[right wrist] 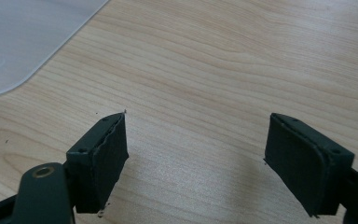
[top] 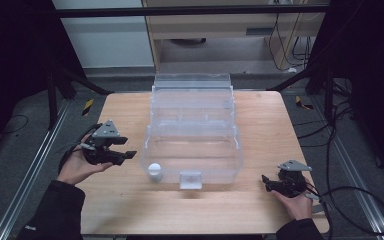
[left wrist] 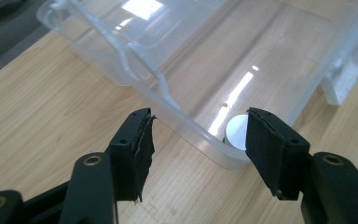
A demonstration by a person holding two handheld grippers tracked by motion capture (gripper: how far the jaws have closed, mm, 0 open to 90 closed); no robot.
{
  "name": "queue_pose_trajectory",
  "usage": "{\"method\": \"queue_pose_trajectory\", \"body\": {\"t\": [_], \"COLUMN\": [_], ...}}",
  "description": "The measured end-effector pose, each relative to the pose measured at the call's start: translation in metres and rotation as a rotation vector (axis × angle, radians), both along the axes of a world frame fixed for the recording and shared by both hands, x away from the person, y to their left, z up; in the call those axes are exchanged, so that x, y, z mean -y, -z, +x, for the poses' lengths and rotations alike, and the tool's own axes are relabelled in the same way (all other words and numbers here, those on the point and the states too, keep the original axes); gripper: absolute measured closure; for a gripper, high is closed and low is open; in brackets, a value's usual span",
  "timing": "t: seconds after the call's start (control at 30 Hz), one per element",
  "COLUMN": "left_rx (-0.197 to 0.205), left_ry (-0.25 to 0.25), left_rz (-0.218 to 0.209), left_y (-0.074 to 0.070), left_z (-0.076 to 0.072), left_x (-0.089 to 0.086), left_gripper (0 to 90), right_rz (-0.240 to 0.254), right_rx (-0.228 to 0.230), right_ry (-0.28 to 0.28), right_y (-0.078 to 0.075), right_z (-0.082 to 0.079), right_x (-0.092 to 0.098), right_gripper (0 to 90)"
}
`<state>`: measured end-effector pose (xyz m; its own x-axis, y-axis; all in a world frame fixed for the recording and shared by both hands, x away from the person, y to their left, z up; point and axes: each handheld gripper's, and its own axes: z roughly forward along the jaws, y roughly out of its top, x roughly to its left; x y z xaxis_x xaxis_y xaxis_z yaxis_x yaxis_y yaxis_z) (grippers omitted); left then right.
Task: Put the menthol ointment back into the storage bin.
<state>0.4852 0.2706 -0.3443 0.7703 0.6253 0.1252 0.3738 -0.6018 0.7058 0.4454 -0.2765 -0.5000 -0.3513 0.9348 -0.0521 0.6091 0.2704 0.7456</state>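
Clear plastic bin (top: 192, 145) sits mid-table, a small white object (top: 154, 169) inside at its near left corner. Left gripper (top: 122, 155) hovers just left of the bin, jaws parted, grasping nothing. Right gripper (top: 266, 182) rests right of the bin, jaws spread wide, empty.

Box (top: 192, 130) sits mid-table (top: 130, 210), its lid hinged open on the far side. Small round thing (top: 154, 170) lies in the box at its near-left corner; latch (top: 190, 179) on the near wall, right of it. My left gripper (top: 125, 155) is just left of the box, my right gripper (top: 266, 182) near-right, apart from it.
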Motion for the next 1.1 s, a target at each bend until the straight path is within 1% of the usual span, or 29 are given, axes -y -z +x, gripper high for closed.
{"method": "queue_pose_trajectory", "body": {"t": [0.03,0.07,0.13,0.17,0.2,0.23,0.27,0.3,0.33,0.37,0.53,0.57,0.6,0.63,0.67,0.7,0.73,0.77,0.8,0.83,0.87,0.9,0.93,0.97,1.0,1.03,1.07,1.1], "left_rx": [0.021,0.021,0.037,0.054,0.054,0.079,0.079,0.090,0.104,0.104,0.132,0.147,0.147,0.162,0.166,0.166,0.161,0.161,0.161,0.158,0.158,0.148,0.148,0.157,0.157,0.174,0.174,0.182], "left_ry": [-0.043,-0.043,-0.080,-0.121,-0.121,-0.165,-0.165,-0.215,-0.237,-0.237,-0.358,-0.411,-0.411,-0.433,-0.476,-0.476,-0.514,-0.514,-0.533,-0.567,-0.567,-0.597,-0.597,-0.638,-0.638,-0.685,-0.685,-0.727], "left_rz": [-0.016,-0.016,-0.043,-0.076,-0.076,-0.097,-0.097,-0.112,-0.120,-0.120,-0.176,-0.203,-0.203,-0.216,-0.210,-0.210,-0.200,-0.200,-0.197,-0.204,-0.204,-0.185,-0.185,-0.166,-0.166,-0.177,-0.177,-0.163], "left_y": [0.003,0.003,0.007,0.012,0.012,0.017,0.017,0.024,0.028,0.028,0.053,0.063,0.063,0.069,0.079,0.079,0.087,0.087,0.092,0.101,0.101,0.108,0.108,0.112,0.112,0.115,0.115,0.119], "left_z": [-0.005,-0.005,-0.010,-0.015,-0.015,-0.020,-0.020,-0.024,-0.026,-0.026,-0.032,-0.034,-0.034,-0.035,-0.037,-0.037,-0.038,-0.038,-0.039,-0.041,-0.041,-0.041,-0.041,-0.042,-0.042,-0.045,-0.045,-0.047], "left_x": [-0.006,-0.006,-0.012,-0.017,-0.017,-0.023,-0.023,-0.028,-0.030,-0.030,-0.040,-0.045,-0.045,-0.047,-0.051,-0.051,-0.055,-0.055,-0.056,-0.060,-0.060,-0.064,-0.064,-0.067,-0.067,-0.072,-0.072,-0.076], "left_gripper": [41.3,41.3,41.2,41.2,41.0,40.8,40.8,40.6,40.2,39.9,39.4,38.3,37.3,36.7,36.1,35.2,34.6,33.8,33.8,32.6,31.9,30.9,30.5,29.9,29.6,29.4,29.1,28.5], "right_rz": [0.001,0.001,-0.004,-0.001,-0.001,-0.001,-0.001,-0.001,0.000,0.000,0.006,0.003,0.003,0.008,0.008,0.008,0.012,0.011,0.011,0.011,0.011,0.012,0.012,0.008,0.008,0.010,0.010,0.005], "right_rx": [-0.001,-0.001,0.000,0.005,0.005,0.005,0.005,0.005,0.005,0.005,-0.001,0.001,0.001,-0.001,0.000,0.000,-0.002,-0.004,-0.004,-0.004,-0.004,-0.003,-0.003,-0.001,-0.001,0.002,0.002,0.007], "right_ry": [0.000,0.000,0.000,-0.001,-0.001,0.000,0.000,0.000,0.001,0.001,0.008,0.007,0.007,0.010,0.010,0.011,0.015,0.016,0.016,0.015,0.015,0.015,0.015,0.016,0.016,0.017,0.017,0.015], "right_y": [0.000,0.000,0.000,0.000,0.000,0.000,0.000,0.000,-0.001,-0.001,-0.001,-0.001,-0.001,-0.002,-0.002,-0.002,-0.002,-0.002,-0.002,-0.002,-0.002,-0.002,-0.002,-0.002,-0.002,-0.002,-0.002,-0.002], "right_z": [0.000,0.000,0.000,0.000,0.000,0.000,0.000,0.000,0.000,0.000,0.000,0.000,0.000,-0.001,-0.001,-0.001,-0.001,-0.001,-0.001,-0.001,-0.001,-0.002,-0.002,-0.002,-0.002,-0.002,-0.002,-0.002], "right_x": [0.000,0.000,0.000,0.001,0.001,0.001,0.001,0.001,0.001,0.001,0.001,0.002,0.002,0.002,0.002,0.002,0.002,0.002,0.002,0.002,0.002,0.002,0.002,0.003,0.003,0.003,0.003,0.003], "right_gripper": [21.1,21.1,21.1,21.1,21.1,21.1,21.1,21.1,21.1,21.1,21.5,21.5,21.5,21.5,21.5,21.4,21.2,20.9,20.9,20.7,20.7,20.6,20.6,20.3,20.3,20.2,20.2,19.8]}}
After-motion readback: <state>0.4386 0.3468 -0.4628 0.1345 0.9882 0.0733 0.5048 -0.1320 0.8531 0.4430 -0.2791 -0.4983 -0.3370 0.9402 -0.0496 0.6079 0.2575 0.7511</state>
